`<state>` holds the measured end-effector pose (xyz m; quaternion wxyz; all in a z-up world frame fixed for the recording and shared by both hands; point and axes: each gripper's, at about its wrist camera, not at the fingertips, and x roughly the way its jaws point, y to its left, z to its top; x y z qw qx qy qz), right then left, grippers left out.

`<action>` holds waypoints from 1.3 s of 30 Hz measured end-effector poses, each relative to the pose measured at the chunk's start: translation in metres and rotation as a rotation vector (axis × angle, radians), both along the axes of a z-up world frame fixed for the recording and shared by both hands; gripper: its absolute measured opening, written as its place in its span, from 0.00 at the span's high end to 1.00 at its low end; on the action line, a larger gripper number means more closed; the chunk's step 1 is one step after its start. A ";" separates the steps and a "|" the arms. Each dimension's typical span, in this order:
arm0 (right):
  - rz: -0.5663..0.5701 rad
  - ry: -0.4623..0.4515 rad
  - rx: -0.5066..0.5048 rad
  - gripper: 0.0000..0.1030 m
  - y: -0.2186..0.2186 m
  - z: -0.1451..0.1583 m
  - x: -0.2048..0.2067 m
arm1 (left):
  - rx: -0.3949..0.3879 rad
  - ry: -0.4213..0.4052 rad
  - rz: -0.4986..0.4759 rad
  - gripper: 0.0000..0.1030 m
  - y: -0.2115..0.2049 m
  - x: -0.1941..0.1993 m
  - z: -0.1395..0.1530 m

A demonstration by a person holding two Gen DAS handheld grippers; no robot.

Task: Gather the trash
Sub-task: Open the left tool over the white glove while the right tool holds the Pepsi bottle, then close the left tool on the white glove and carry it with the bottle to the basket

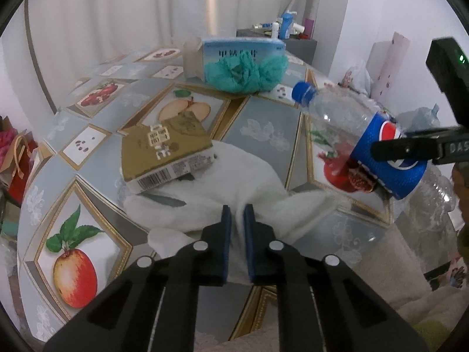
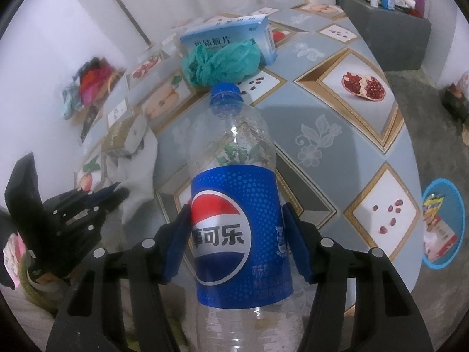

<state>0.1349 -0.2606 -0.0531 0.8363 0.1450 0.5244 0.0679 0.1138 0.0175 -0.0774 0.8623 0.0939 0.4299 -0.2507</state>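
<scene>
A: While the right gripper (image 2: 236,239) has the empty Pepsi bottle (image 2: 237,205) between its jaws at the blue label, cap pointing away over the tabletop (image 2: 316,111), the left gripper (image 1: 237,234) is down on the white tissue (image 1: 234,176). Left jaws nearly shut, a fold of tissue pinched between the pads.

B: Bottle grip secure?

A: Both pads sit against the label sides, jaws roughly half open, bottle spanning the gap. I read it as held, and it appears lifted off the tabletop, though the base is out of frame.

B: What is left on the tabletop?

A: The tan carton (image 1: 164,149) lies on the far edge of the tissue. Further back, a crumpled teal wrapper (image 1: 243,73) rests against a light blue box (image 1: 243,47). A blue-rimmed bin (image 2: 442,220) with wrappers inside stands on the floor to the right.

B: Step in hand?

A: My judgement: mid-collection, two items gripped, none of these yet binned.

B: Next move?

A: Lift the tissue slowly; the carton overlaps it and may drag or tip. Then carry both across to the bin. The bottle is slick and crushable, so keep the squeeze steady.
</scene>
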 end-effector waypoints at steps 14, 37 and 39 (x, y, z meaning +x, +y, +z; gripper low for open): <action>-0.072 -0.110 0.041 0.45 -0.022 0.030 -0.018 | -0.115 -0.116 -0.017 0.93 0.001 0.003 0.063; -0.452 -0.306 0.062 0.45 -0.148 0.066 -0.124 | -0.245 -0.200 -0.298 0.93 -0.132 0.003 0.154; -0.531 -0.301 0.046 0.45 -0.170 0.063 -0.142 | -0.241 -0.163 -0.354 0.93 -0.167 0.006 0.154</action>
